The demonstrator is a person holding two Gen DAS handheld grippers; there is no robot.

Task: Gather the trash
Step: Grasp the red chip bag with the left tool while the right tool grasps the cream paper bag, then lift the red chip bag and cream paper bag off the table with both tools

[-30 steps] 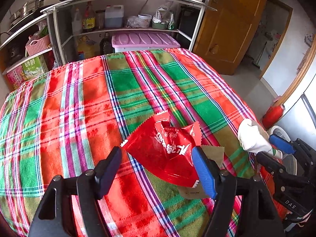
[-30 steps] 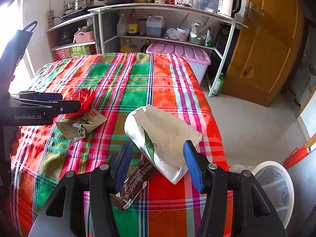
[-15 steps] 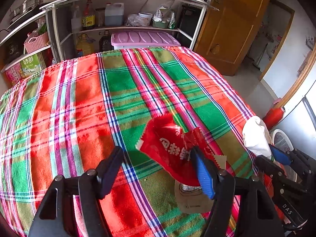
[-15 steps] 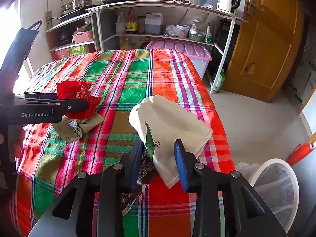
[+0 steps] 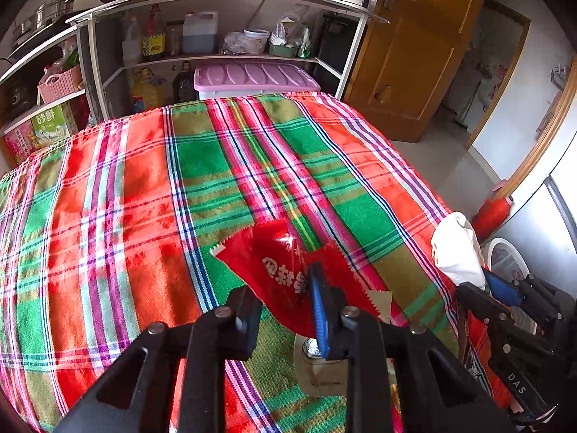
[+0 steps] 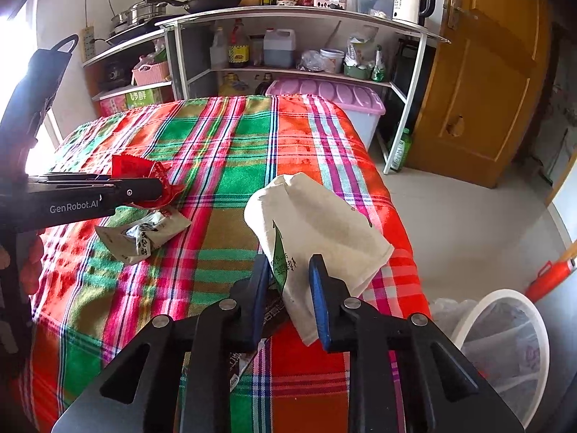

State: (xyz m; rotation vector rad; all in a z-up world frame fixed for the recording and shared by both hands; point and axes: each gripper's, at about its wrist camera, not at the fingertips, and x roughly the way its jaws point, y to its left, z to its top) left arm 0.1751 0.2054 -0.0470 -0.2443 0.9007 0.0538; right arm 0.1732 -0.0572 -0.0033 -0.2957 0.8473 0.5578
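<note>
Both tongs are closing, each with trash between its jaws. Left tongs (image 5: 285, 299) are nearly shut on the red wrapper (image 5: 277, 267), lifted just above the cloth (image 5: 144, 198); the wrapper's lower edge is hidden behind the fingers. Right tongs (image 6: 288, 288) pinch the white bag (image 6: 317, 227) near the cloth's right edge. A tan packet (image 6: 144, 234) lies between them, half covered in the left view. A dark wrapper (image 6: 249, 357) is mostly hidden under the right tongs. A bin (image 6: 505, 335), cut off, stands on the floor.

left tool (image 6: 144, 192): "GenRobot.AI" | right tool (image 5: 497, 292): "DAS"
</note>
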